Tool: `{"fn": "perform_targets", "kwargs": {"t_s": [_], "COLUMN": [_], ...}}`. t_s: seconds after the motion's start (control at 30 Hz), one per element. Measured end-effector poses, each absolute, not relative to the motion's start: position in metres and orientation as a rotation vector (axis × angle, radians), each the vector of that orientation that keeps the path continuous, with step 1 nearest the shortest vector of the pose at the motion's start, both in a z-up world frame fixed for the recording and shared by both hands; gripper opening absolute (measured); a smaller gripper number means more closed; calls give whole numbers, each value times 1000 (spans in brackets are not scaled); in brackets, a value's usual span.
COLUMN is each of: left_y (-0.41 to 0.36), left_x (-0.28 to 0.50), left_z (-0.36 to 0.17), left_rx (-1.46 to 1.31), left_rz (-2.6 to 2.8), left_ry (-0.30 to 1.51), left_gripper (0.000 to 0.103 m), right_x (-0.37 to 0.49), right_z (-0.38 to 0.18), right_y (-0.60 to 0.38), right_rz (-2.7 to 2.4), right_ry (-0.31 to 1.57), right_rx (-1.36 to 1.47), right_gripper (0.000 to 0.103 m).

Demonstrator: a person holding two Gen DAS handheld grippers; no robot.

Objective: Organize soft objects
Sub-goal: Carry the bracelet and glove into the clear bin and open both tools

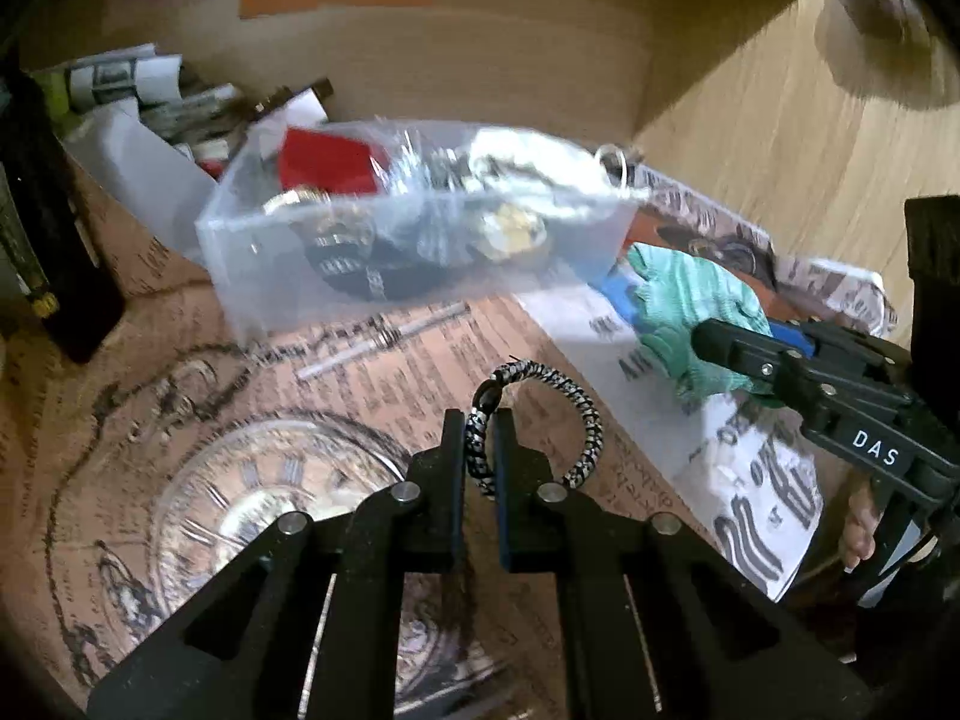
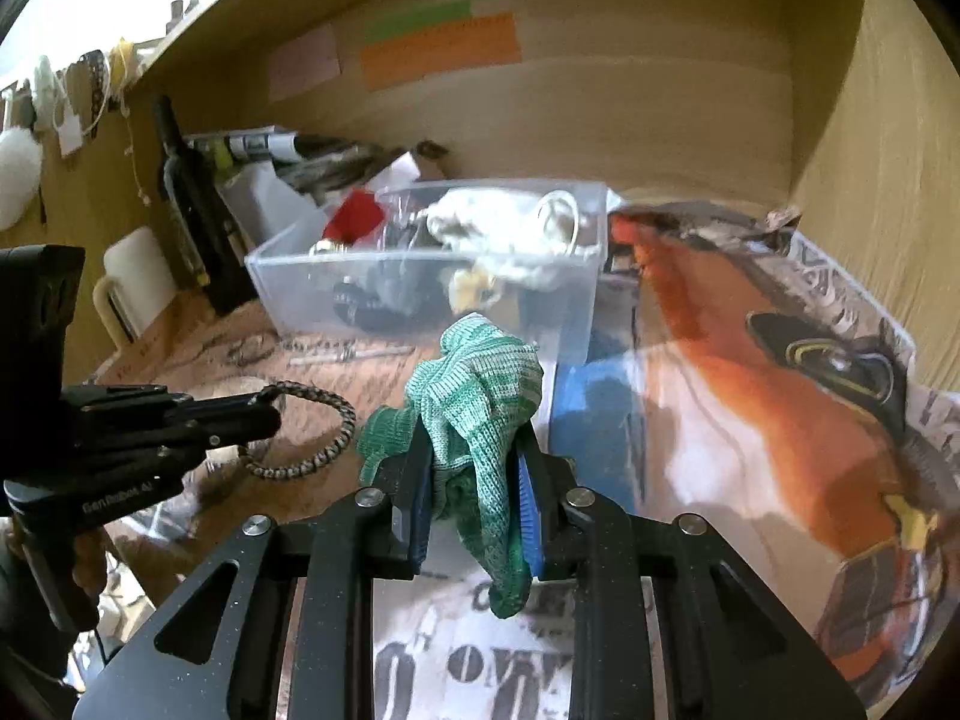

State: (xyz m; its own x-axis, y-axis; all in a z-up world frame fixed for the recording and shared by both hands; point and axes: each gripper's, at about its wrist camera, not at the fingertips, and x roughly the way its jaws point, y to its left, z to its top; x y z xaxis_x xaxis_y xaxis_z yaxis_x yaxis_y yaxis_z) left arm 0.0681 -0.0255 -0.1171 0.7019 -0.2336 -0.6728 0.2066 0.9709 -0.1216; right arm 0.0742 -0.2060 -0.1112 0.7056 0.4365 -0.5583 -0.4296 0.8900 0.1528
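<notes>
The left gripper (image 1: 480, 438) is clamped on a black-and-white braided cord loop (image 1: 540, 420), which curls out to the right of its tips above the printed paper (image 1: 360, 396) covering the desk. The right gripper (image 2: 474, 480) is closed on a crumpled green knit cloth (image 2: 480, 396), pinched between its blue pads (image 2: 528, 510) and bulging above them. Just beyond both sits a clear plastic bin (image 2: 288, 276) holding a red item, pale fabric and dark objects. A wooden wall (image 2: 600, 108) with coloured notes stands behind.
</notes>
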Motion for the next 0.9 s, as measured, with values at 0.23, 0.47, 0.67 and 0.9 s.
{"fn": "perform_targets", "kwargs": {"t_s": [0.23, 0.47, 0.67, 0.9], "left_y": [-15, -6, 1, 7], "left_x": [73, 89, 111, 138], "left_z": [-84, -53, -37, -30], "left_rx": [-49, -60, -76, -82], "left_rz": [-213, -190, -175, -156], "left_ry": [649, 560, 523, 514], "left_gripper": [7, 7, 7, 7], "right_x": [78, 87, 102, 127], "right_z": [-87, -59, -41, -34], "right_y": [-205, -198, -187, -168], "right_rz": [477, 481, 489, 497], "right_ry": [542, 452, 395, 379], "right_rx": [7, -13, -32, -67], "right_gripper": [22, 22, 22, 22]}}
